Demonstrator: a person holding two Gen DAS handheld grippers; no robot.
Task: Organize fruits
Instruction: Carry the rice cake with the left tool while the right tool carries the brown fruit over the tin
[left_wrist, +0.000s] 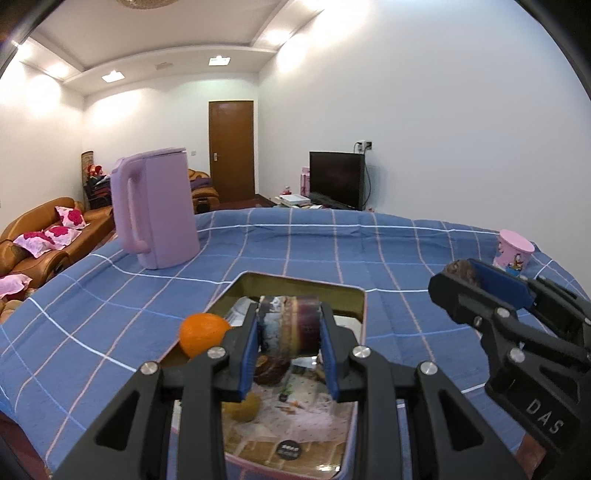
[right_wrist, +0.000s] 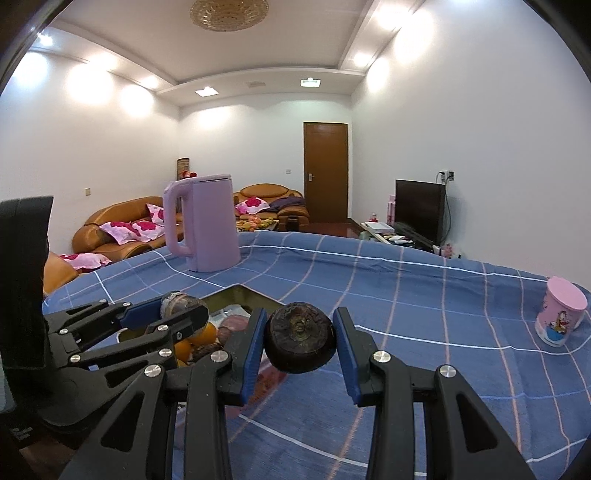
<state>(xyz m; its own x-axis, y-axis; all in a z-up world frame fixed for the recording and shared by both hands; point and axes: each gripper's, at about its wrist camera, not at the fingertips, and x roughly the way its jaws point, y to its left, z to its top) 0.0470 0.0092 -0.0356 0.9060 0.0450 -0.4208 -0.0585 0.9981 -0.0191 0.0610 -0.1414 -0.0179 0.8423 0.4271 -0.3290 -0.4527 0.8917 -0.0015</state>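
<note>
A lilac kettle (left_wrist: 155, 210) stands upright on the counter (left_wrist: 332, 243), which is draped in a blue checked cloth, its handle turned toward the left of the left wrist view. A pink cartoon-printed cup (right_wrist: 561, 317) sits well apart from it near the counter's right edge. Beyond the counter, a tan leather sofa (right_wrist: 122, 229) carries pink floral cushions (right_wrist: 129, 229) (several, lying loosely). A brown wooden door (right_wrist: 325, 171) is closed in the far wall, and a dark television (right_wrist: 419, 208) stands near the right wall.
</note>
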